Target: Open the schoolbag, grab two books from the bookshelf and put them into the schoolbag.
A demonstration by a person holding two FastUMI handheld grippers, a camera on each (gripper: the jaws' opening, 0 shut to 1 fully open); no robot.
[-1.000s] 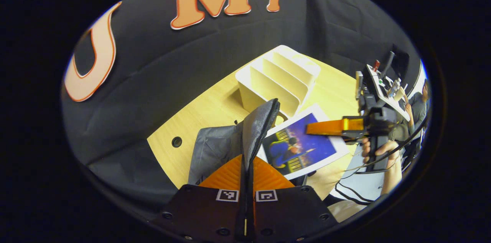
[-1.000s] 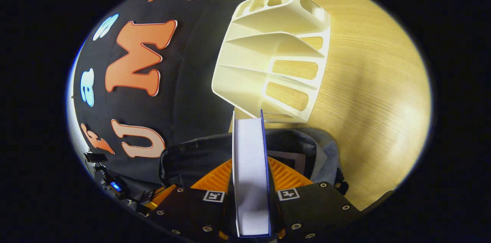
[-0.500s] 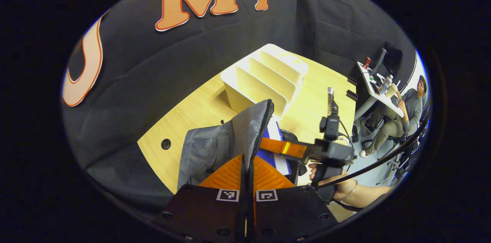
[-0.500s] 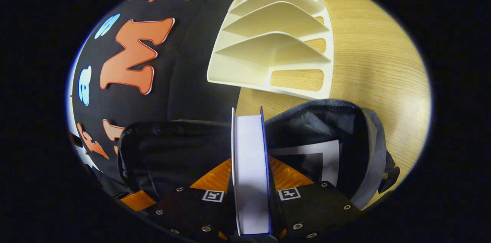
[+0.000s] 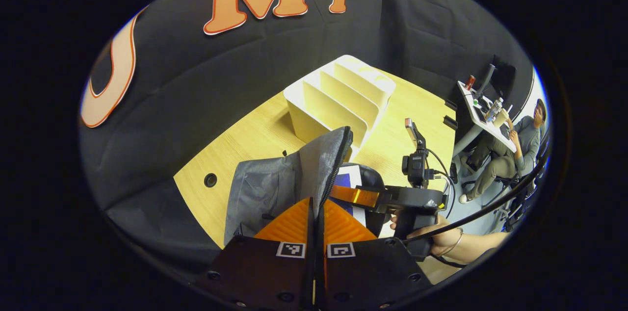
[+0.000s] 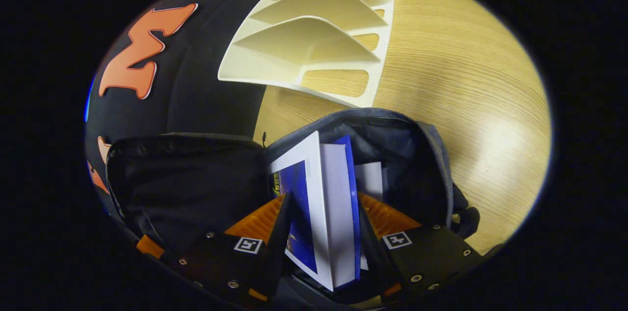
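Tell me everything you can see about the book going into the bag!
The book has a blue picture cover with a white border and a thick block of white pages. It stands on edge, tilted, with its covers fanned slightly apart, down inside the open grey schoolbag. The fingers of the right hand-held gripper sit on either side of it, spread wider than the book. Behind it shows white paper, perhaps another book.
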